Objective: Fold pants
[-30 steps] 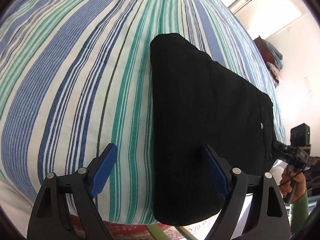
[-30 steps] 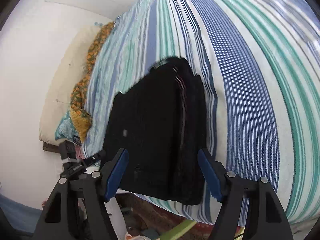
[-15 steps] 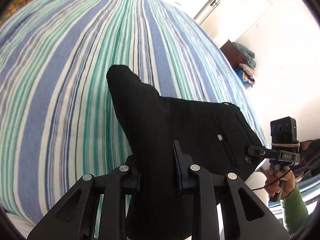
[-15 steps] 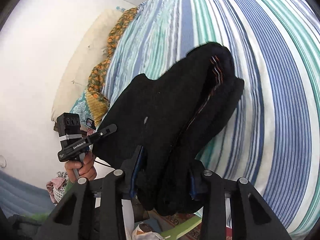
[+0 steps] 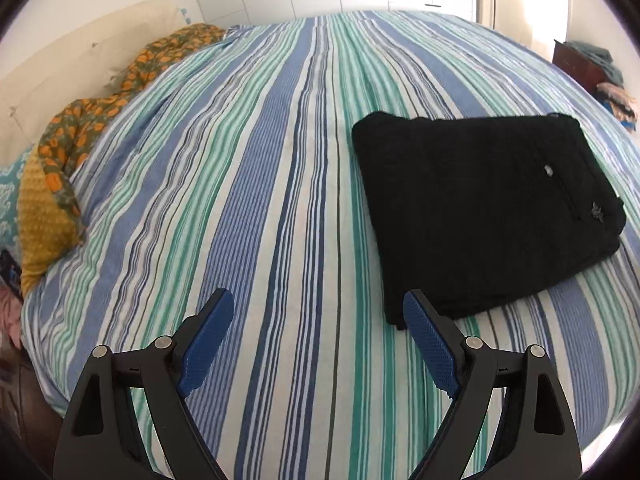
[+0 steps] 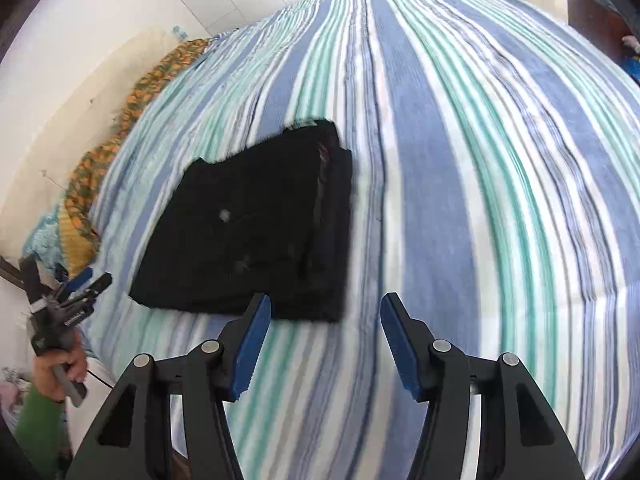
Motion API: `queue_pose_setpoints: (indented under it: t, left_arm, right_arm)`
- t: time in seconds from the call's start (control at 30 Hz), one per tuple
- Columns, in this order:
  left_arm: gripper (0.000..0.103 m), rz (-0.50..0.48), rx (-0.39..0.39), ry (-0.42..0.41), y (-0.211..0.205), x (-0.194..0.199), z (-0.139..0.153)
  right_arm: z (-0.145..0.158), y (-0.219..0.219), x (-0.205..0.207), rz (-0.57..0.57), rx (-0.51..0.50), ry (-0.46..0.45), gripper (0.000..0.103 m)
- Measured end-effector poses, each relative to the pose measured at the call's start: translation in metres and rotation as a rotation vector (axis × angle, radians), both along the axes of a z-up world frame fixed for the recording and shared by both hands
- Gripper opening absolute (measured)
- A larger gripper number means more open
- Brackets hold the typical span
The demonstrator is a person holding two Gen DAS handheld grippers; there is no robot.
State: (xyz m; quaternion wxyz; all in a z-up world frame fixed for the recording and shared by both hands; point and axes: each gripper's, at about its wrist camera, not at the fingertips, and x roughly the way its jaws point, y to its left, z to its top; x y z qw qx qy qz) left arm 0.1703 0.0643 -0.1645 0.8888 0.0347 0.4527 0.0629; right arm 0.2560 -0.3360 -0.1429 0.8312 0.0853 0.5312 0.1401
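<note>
Both grippers have let go, so the black pants (image 5: 476, 208) now lie folded on the striped bed (image 5: 256, 208), left gripper (image 5: 320, 344) and right gripper (image 6: 324, 344) spread wide and empty; pat any bumps flat gently.

The right wrist view is smeared by motion, so the edges of the folded black pants (image 6: 256, 224) and the stripes of the bedspread (image 6: 480, 160) run soft, and the small pale spot on the cloth cannot be told as button or tag. At that view's left edge the left gripper (image 6: 86, 280) is small and partly cut off, its jaw state unreadable there, and the hand (image 6: 60, 364) holding it is cropped at the sleeve. In the left wrist view, the dark furniture (image 5: 580, 66) with heaped cloth at the right rim is too distorted to identify, and the patterned pillows (image 5: 48, 184) run out past the left edge
</note>
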Motion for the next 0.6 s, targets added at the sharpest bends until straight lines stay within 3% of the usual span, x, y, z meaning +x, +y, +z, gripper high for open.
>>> queue_pose_setpoints:
  t: [0.03, 0.1, 0.17, 0.3, 0.6]
  left_arm:
    - [0.088, 0.008, 0.005, 0.000, -0.001, -0.006, 0.000]
    - [0.089, 0.015, 0.001, -0.004, -0.011, -0.010, 0.006]
    - [0.089, 0.026, -0.013, -0.012, -0.017, -0.012, 0.014]
    - [0.089, 0.036, -0.037, -0.028, -0.028, -0.004, 0.029]
    - [0.094, 0.034, -0.026, -0.063, -0.033, -0.020, 0.046]
  right_arm:
    - [-0.002, -0.007, -0.012, -0.013, -0.037, -0.005, 0.061]
    - [0.000, -0.020, -0.031, -0.034, -0.056, -0.024, 0.083]
    - [0.008, -0.026, -0.045, -0.055, -0.056, -0.058, 0.097]
    - [0.027, -0.025, -0.060, -0.071, -0.059, -0.091, 0.103]
    - [0.031, 0.011, -0.080, -0.068, -0.144, -0.167, 0.103]
